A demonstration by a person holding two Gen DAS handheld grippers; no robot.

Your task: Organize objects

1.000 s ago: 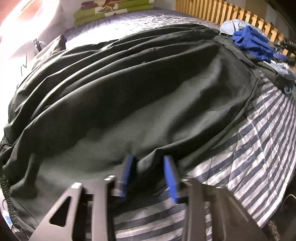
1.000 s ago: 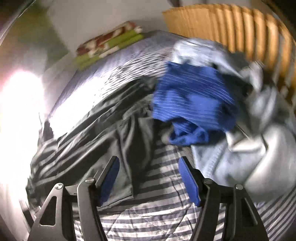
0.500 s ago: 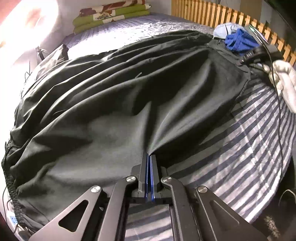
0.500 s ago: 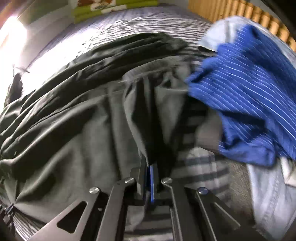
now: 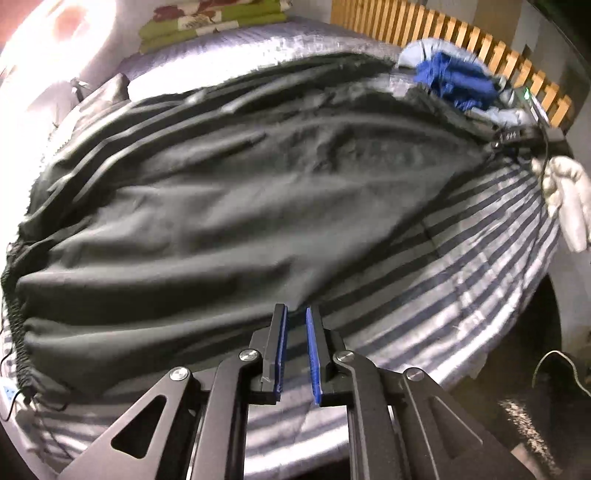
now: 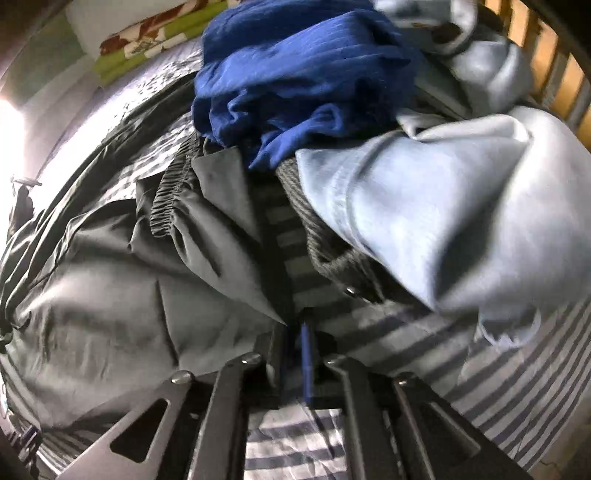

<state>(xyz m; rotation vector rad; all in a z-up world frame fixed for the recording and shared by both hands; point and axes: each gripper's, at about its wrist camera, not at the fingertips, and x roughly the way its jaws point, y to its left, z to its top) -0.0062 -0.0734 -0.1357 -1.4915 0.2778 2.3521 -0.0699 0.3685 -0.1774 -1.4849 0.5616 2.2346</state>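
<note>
A large dark garment (image 5: pixel 229 221) lies spread over the striped bed. My left gripper (image 5: pixel 295 314) hovers at its near hem. Its jaws are opening, with a narrow gap and only striped sheet showing between the blue pads. A dark grey corner of the garment (image 6: pixel 229 258) with an elastic band points at my right gripper (image 6: pixel 293 332). Those jaws are opening too, and the corner's tip ends at the fingertips with no cloth pinched. In the left wrist view a white-gloved hand (image 5: pixel 565 199) holds the right tool at the garment's far right end.
A crumpled blue striped garment (image 6: pixel 295 70) and pale blue denim (image 6: pixel 443 206) are heaped right behind the right gripper, with a dark knit piece (image 6: pixel 317 236) under them. A wooden slatted headboard (image 5: pixel 461 40) lines the far side. Folded green bedding (image 5: pixel 207 22) lies at the far end.
Both grippers closed on the dark garment half a second ago and now stand slightly apart. The left gripper lifted back and the cloth lies flatter. The right gripper dropped low beside the blue heap.
</note>
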